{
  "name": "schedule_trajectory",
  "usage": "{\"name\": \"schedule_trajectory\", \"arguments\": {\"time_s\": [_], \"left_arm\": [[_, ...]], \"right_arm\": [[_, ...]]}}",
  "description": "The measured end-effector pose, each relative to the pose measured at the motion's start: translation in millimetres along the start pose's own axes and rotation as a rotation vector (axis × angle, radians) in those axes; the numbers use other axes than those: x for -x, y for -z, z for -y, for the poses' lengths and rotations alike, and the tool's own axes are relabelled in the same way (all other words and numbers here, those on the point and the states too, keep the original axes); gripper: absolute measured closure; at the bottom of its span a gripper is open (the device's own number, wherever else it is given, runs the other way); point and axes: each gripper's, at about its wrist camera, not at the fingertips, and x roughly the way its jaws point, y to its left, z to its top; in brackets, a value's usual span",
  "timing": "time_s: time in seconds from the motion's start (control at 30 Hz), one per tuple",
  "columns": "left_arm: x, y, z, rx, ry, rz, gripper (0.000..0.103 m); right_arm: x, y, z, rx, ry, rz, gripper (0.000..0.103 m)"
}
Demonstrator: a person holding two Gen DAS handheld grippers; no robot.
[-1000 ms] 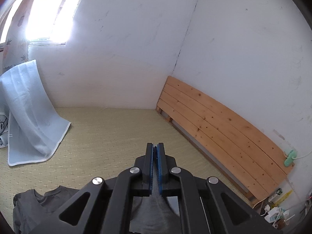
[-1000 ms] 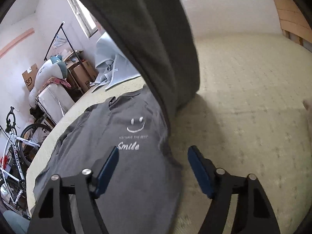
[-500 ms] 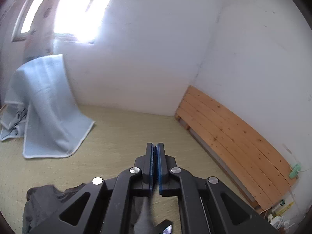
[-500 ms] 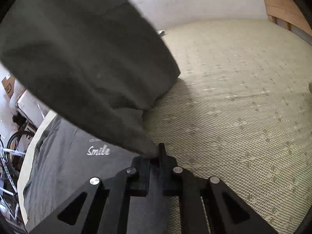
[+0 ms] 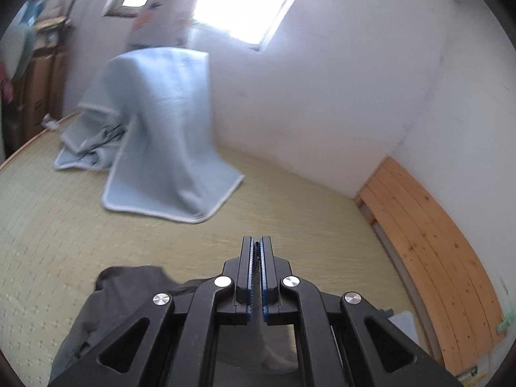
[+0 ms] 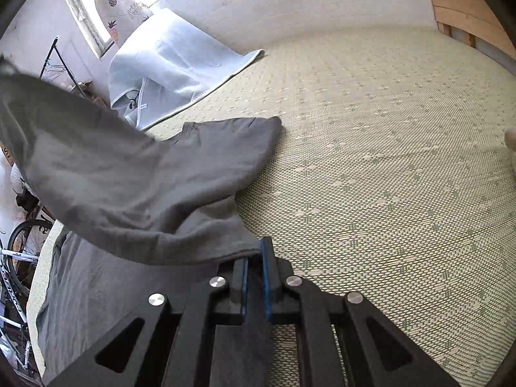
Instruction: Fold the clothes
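Since a second ago the right gripper [image 6: 254, 259] has gone from wide open beside the hanging cloth to clamped on it, and the left gripper's view has swung leftward, bringing the blanket toward the middle.

Right gripper: its blue pads are drawn almost together on a hem edge of the grey shirt [image 6: 135, 180], with dark cloth also running down between the fingers toward the camera. From that pinch the fabric rises up and to the left as a raised fold, off the frame's left edge. The rest of the shirt lies flat on the mat [image 6: 387, 167], its long axis running from lower left up to a sleeve near the middle of the frame.

Left gripper [image 5: 257, 258]: jaws nearly closed, a thin dark strip of cloth pinched between the pads. Grey fabric hangs below and bunches on the mat at lower left [image 5: 113, 306].

Only the right view shows the shirt's spread and the raised fold, plus a bicycle [image 6: 19, 258] at far left. Only the left view shows the window [image 5: 245, 3] and the full run of the wooden slats [image 5: 429, 245] against the wall. Both show the pale blue blanket [image 5: 167, 142] draped over something near the wall.
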Motion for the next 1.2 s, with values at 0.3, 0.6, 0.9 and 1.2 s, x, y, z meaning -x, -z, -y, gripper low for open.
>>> {"name": "schedule_trajectory", "arguments": {"time_s": [0.3,0.6,0.9,1.2], "left_arm": [[-23.6,43.8,-109.0,0.125,-0.073,-0.052,0.101],[-68.8,89.4,-192.3,0.226,-0.159,-0.144,0.1],[-82.4,124.6,-217.0,0.23,-0.202,-0.195,0.019],[-78.3,159.5,-202.2,0.125,-0.204,-0.252,0.019]], "right_arm": [[3.4,2.7,-0.1,0.003,0.035,0.014,0.097],[5.9,3.5,5.0,-0.018,0.041,0.015,0.097],[-2.5,2.3,4.4,-0.021,0.05,-0.016,0.097],[0.1,3.5,5.3,-0.025,0.04,-0.011,0.097]]}}
